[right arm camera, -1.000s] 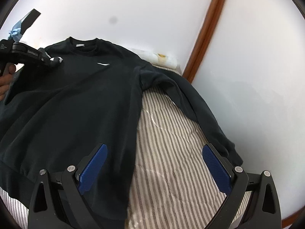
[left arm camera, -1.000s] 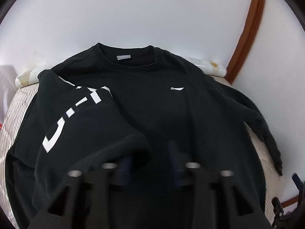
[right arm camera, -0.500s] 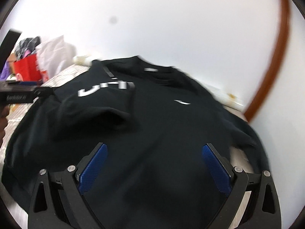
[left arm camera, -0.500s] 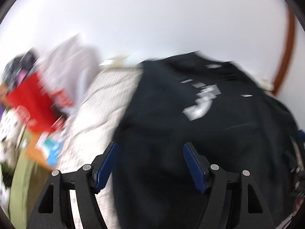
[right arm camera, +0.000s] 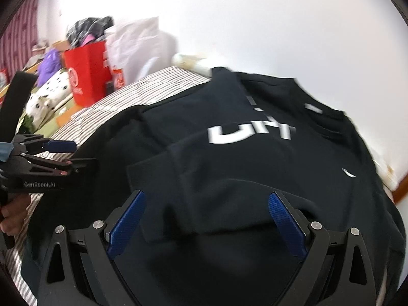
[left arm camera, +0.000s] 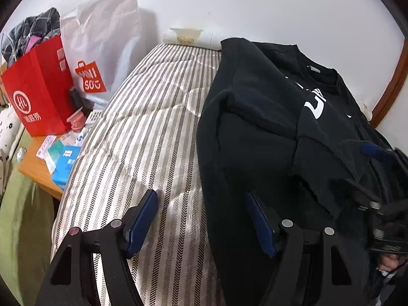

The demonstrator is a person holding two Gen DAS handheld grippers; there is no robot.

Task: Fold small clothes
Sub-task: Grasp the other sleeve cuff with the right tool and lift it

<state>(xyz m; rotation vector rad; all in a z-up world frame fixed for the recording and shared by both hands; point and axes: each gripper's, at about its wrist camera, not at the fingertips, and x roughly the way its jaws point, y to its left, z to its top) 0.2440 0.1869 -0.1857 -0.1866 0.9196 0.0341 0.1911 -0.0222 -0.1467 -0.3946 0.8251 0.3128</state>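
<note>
A black sweatshirt [left arm camera: 255, 132] lies face up on a striped mattress [left arm camera: 153, 127], neck towards the wall. One sleeve with white letters [left arm camera: 315, 104] is folded across its chest. My left gripper [left arm camera: 201, 195] stands open astride the sweatshirt's left side edge, one finger over the mattress, the other over the cloth, gripping nothing. My right gripper [right arm camera: 206, 196] hangs open over the sweatshirt [right arm camera: 229, 168] near the folded sleeve's end, its pads clear of the cloth. In that view the left gripper [right arm camera: 76, 155] shows at the left, held by a hand [right arm camera: 12, 216].
Left of the bed stand a red paper bag [left arm camera: 38, 89] stuffed with clothes and a white shopping bag [left arm camera: 102, 46]. Below them a wooden side table [left arm camera: 38, 173] carries small boxes. A white wall and a brown wooden trim [left arm camera: 392, 81] close the far side.
My left gripper let go of the folded sleeve, opened, and swung left to the sweatshirt's side edge. My right gripper moved left from the right sleeve to above the chest.
</note>
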